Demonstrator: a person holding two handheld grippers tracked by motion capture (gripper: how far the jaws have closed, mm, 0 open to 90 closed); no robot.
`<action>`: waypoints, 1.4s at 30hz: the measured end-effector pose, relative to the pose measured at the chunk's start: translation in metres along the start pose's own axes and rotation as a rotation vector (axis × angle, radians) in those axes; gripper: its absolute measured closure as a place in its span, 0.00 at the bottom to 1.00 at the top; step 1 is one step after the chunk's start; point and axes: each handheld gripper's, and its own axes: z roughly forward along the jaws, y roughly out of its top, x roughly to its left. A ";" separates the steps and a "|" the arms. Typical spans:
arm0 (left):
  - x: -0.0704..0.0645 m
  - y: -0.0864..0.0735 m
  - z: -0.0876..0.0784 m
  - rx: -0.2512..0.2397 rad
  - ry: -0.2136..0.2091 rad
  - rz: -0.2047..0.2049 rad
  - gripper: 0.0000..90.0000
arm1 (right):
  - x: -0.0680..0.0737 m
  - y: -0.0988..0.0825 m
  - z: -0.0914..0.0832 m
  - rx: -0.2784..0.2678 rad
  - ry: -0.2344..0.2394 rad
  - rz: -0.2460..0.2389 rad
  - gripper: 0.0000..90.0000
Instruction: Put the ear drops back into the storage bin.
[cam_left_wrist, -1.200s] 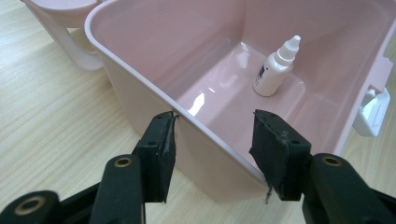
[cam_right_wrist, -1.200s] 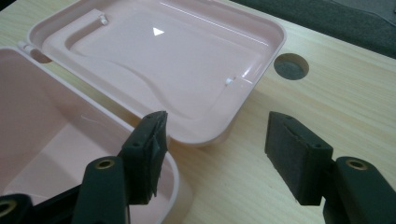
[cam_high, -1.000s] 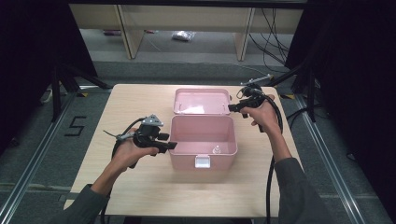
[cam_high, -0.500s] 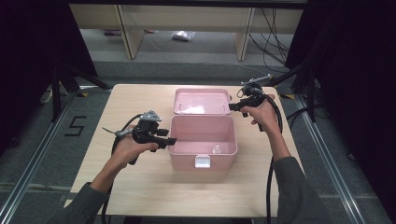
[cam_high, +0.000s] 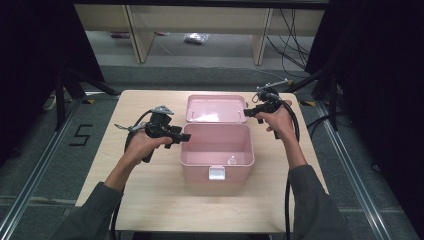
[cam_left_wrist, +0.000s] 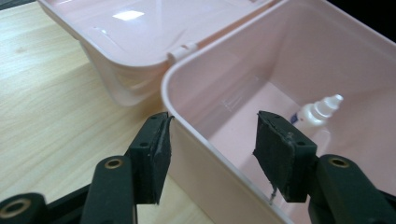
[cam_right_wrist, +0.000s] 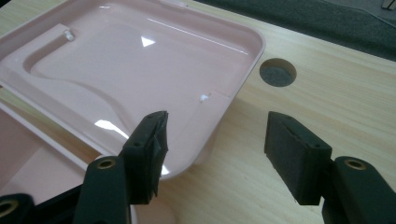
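While glossy pink plastic box (cam_high: 217, 150) sits open | lid (cam_high: 216, 108) flat, rounded

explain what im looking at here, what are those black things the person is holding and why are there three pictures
A person sits at a wooden table and holds a hand tool in each hand. Each tool ends in a two-jawed claw, and each carries its own small camera.

The wide picture comes from a camera fixed above the table. There you see the left claw and the right claw. The other two pictures look along each claw's own black jaws.

On the table stands a pink plastic box with its lid swung open and lying flat behind it. Inside the box lies a small white dropper bottle.

The left claw straddles the box's left wall, one jaw outside and one inside, and its jaws have just been opening; they do not pinch the wall. The right claw is open over a corner of the lid, holding nothing.
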 end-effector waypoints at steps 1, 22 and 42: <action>0.001 0.001 0.003 -0.003 0.010 -0.006 0.50 | 0.000 0.000 -0.001 0.026 0.002 0.020 0.45; 0.012 0.014 0.028 0.068 0.026 0.082 0.71 | -0.007 0.002 0.013 -0.010 -0.011 0.045 0.48; 0.007 0.014 0.029 0.052 0.061 0.090 0.77 | -0.010 0.005 0.034 -0.062 -0.006 0.059 0.61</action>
